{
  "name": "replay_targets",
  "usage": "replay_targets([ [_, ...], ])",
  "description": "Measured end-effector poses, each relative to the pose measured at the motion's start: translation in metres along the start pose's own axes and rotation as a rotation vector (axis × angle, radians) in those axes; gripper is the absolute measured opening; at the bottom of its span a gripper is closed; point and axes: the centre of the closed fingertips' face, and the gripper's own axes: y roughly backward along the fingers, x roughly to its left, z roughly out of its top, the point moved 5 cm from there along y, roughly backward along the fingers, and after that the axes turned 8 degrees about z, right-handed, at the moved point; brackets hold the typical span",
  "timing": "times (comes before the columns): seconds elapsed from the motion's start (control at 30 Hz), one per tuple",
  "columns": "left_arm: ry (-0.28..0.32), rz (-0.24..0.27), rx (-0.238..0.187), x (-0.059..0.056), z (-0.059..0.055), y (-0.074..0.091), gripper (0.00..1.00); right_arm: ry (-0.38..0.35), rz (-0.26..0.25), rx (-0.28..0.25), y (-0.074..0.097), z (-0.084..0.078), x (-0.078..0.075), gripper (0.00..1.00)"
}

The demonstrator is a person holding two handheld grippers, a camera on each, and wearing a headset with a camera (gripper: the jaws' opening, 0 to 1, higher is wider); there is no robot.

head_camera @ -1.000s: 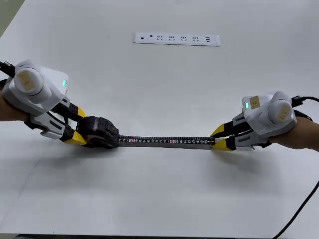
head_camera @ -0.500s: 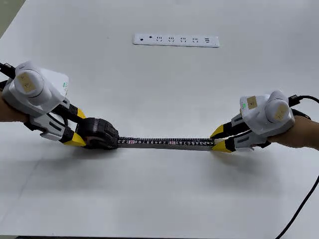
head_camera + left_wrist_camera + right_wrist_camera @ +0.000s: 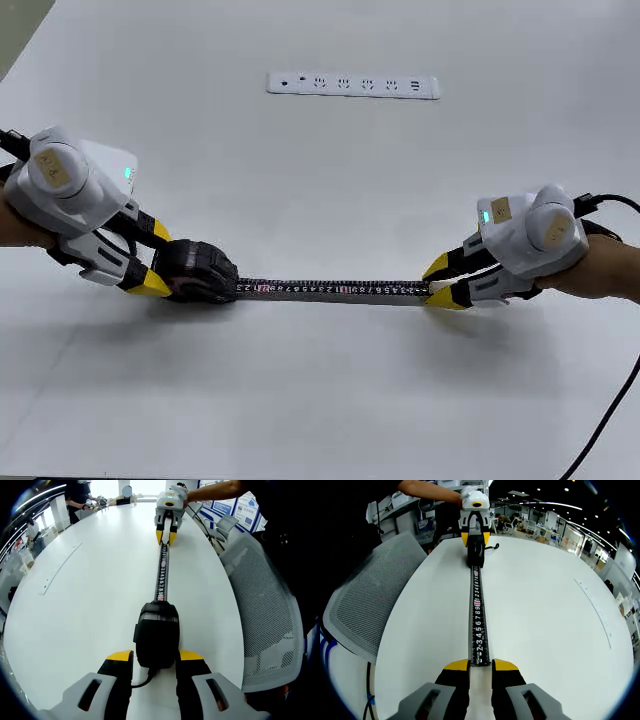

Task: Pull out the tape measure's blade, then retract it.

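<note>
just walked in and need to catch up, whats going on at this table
A person is working a tape measure with two handheld tools on a white table. The left tool grips the black case, and the right tool pinches the end of the blade. The blade is pulled out flat between them and not yet retracted. A power strip lies farther back.

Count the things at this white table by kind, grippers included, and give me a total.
1 tape measure
1 power strip
2 grippers: left gripper, right gripper
Total: 4
</note>
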Motion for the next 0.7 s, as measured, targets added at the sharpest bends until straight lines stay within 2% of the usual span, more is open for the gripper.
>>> replay_targets([
  [0.27,0.012,0.021,0.002,0.002,-0.004,0.005,0.35,-0.008,-0.01,0.001,0.003,0.002,-0.001,0.18],
  [0.47,0.042,0.03,-0.005,-0.001,-0.003,0.008,0.41,-0.018,-0.019,-0.002,0.006,0.001,0.002,0.22],
  [0.7,0.071,0.034,-0.003,-0.006,-0.008,0.012,0.47,-0.049,-0.039,-0.007,0.011,0.0,0.006,0.28],
])
